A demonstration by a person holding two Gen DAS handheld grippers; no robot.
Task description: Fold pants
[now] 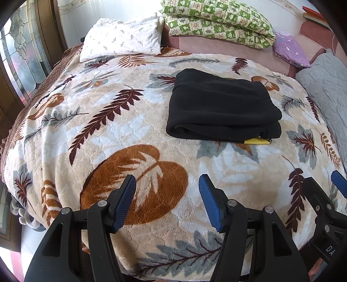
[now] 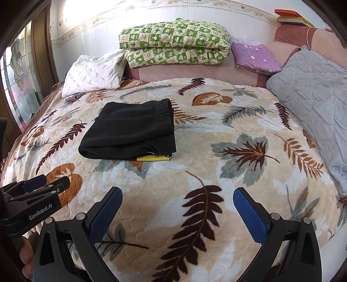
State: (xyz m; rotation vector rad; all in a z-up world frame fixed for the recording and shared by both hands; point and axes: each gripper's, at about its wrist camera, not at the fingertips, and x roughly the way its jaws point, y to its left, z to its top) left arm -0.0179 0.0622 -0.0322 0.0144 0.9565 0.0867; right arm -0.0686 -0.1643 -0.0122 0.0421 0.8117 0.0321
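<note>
The black pants [image 1: 223, 108] lie folded in a compact rectangle on the leaf-patterned blanket [image 1: 134, 121]; a yellow patch [image 1: 258, 141] peeks from the near edge. In the right wrist view the pants [image 2: 130, 130] sit left of centre, waistband at the far right, with the yellow patch [image 2: 151, 158] showing. My left gripper [image 1: 167, 184] is open and empty, held back near the bed's front edge, well short of the pants. My right gripper [image 2: 176, 195] is open and empty, also back from the pants. Each gripper shows at the other view's edge: the right gripper [image 1: 323, 184] and the left gripper [image 2: 51, 181].
A white sprigged pillow [image 1: 123, 39], a green patterned quilt [image 1: 216, 21], a purple cushion [image 1: 290, 50] and a grey quilted pad [image 2: 314, 104] line the bed's far and right sides. A wooden glass-paned door [image 1: 21, 60] stands left. Books [image 2: 292, 18] rest on the headboard.
</note>
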